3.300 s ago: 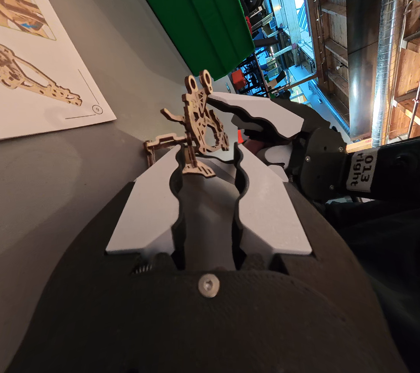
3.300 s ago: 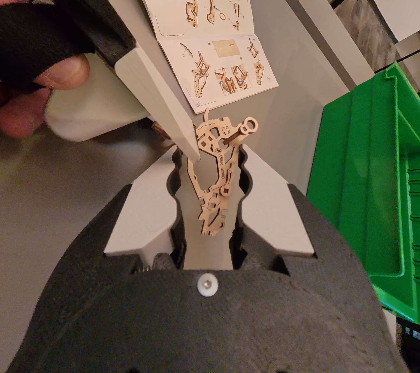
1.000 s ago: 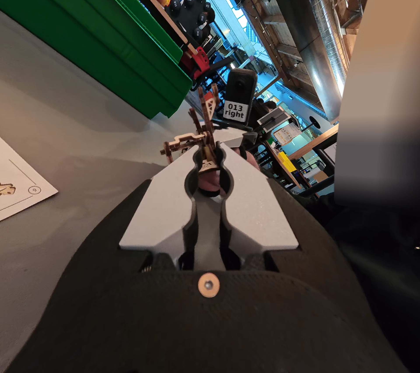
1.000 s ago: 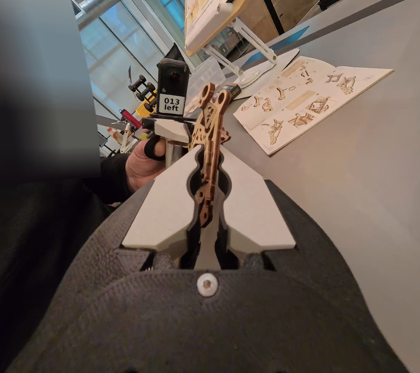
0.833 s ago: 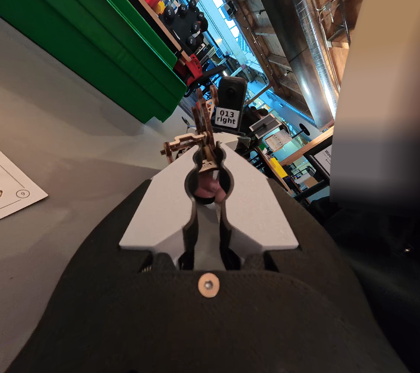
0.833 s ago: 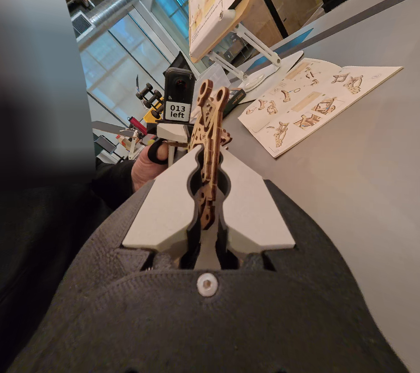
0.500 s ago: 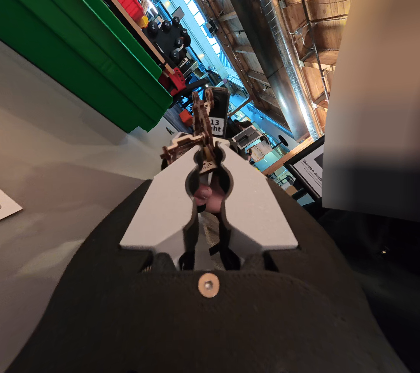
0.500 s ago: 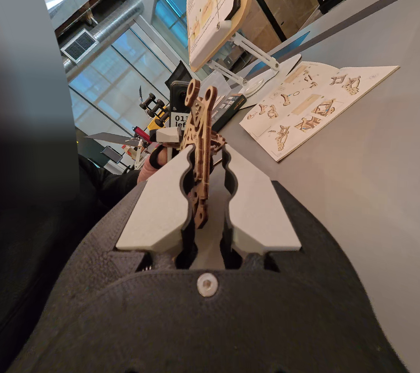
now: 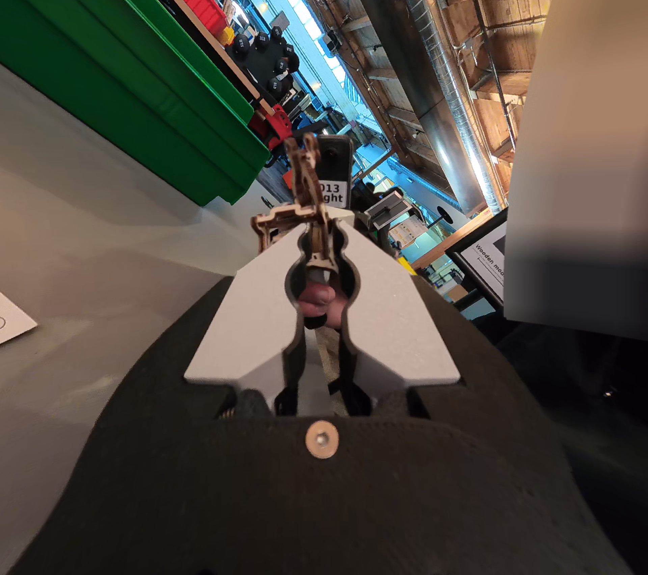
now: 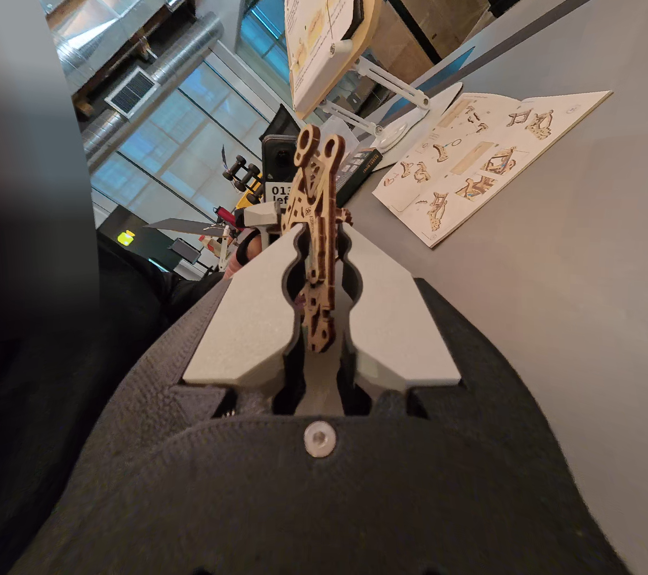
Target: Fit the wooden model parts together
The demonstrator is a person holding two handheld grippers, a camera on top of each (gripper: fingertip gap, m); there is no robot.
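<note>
A wooden model [image 9: 305, 186] of laser-cut plates is held in the air between the two grippers, which face each other. My left gripper [image 9: 318, 232] is shut on the model's lower end. A side bracket sticks out to the left of its tips. In the right wrist view the model [image 10: 315, 193] stands upright, with two round eyelets on top. My right gripper [image 10: 322, 234] has its jaws slightly apart around the model's long plate, with narrow gaps on both sides. The left gripper's finger [image 10: 261, 213] shows just behind the model.
A green bin [image 9: 122, 67] stands on the grey table [image 10: 526, 313] to the left. An open instruction booklet [image 10: 491, 165] lies flat on the table. Behind it are a tilted book stand [image 10: 333, 15] and a small black box [image 10: 357, 169]. A hand [image 9: 317, 302] shows between my left fingers. Only a small space, under 4 cm, lies between the two pairs of fingers.
The model was lifted off the table and both grippers tilted up to face each other. In the last half second the right jaws have parted a little around the model.
</note>
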